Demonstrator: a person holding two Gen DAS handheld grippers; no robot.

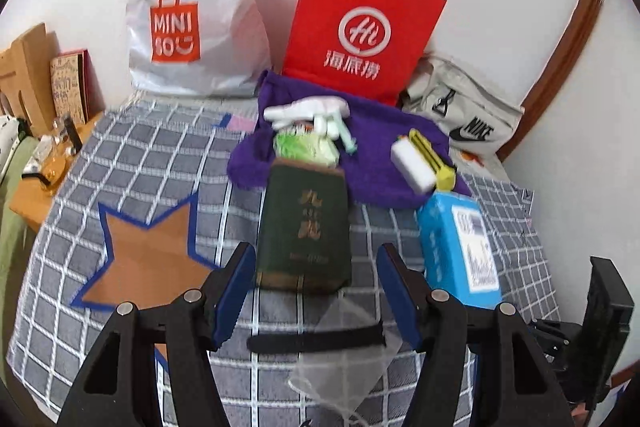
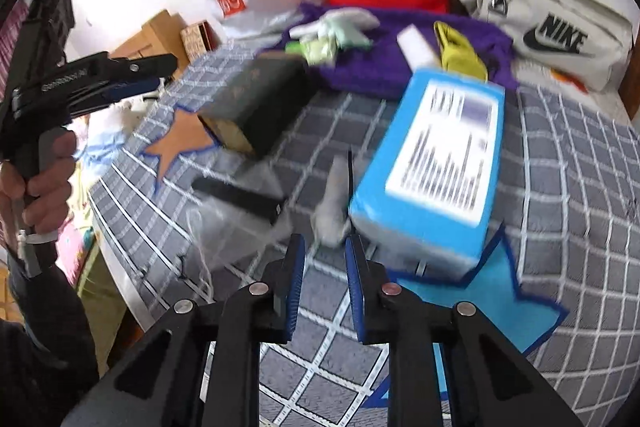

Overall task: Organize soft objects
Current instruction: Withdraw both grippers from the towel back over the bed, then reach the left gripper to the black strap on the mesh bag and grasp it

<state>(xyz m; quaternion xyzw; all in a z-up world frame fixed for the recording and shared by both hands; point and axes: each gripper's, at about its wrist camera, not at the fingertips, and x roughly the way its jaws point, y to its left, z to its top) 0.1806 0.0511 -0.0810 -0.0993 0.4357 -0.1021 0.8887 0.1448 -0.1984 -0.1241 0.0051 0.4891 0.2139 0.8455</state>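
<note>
On the bed: pouch [image 1: 340, 343] lay below left gripper [image 1: 318, 291].
Left gripper: half open, empty.
Right gripper [image 2: 325, 287]: narrowly parted, empty; pouch just ahead.

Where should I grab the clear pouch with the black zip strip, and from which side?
Grip the clear pouch by its near loose corner, below the black zip strip, coming down from above on the near side. It lies flat and limp on the checked cloth, so a low sideways approach would probably just push it. The dark green box and blue box crowd its far side.
</note>
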